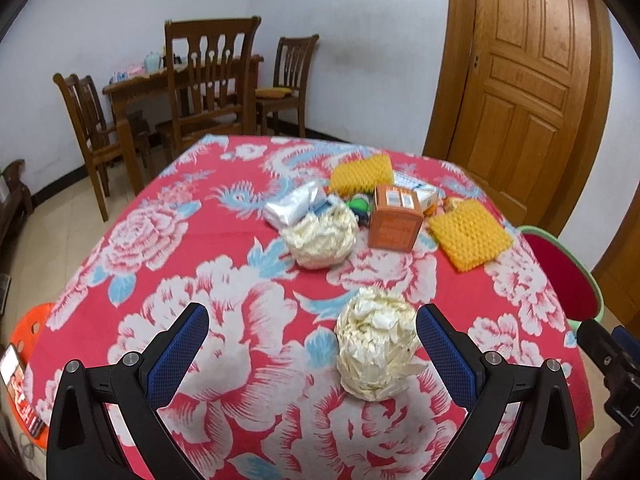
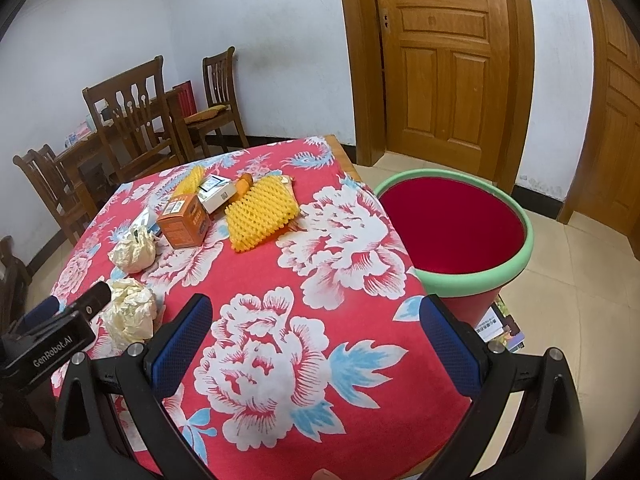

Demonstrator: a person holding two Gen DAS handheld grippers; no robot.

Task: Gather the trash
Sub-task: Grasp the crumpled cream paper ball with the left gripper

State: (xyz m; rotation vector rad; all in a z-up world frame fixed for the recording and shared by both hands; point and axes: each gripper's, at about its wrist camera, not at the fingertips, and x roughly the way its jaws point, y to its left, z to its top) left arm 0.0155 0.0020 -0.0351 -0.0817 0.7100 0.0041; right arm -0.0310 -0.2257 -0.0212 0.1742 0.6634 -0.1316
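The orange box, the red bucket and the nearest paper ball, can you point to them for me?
orange box (image 1: 394,220), left wrist view, on its front face.
red bucket (image 2: 516,268), right wrist view, on its green rim.
nearest paper ball (image 1: 376,346), left wrist view, on its crumpled middle.

A crumpled cream paper ball lies on the floral table, a second paper wad farther back. Behind it cluster a silver packet, an orange box, a white box and two yellow foam nets. A red, green-rimmed bin stands upright beside the table.
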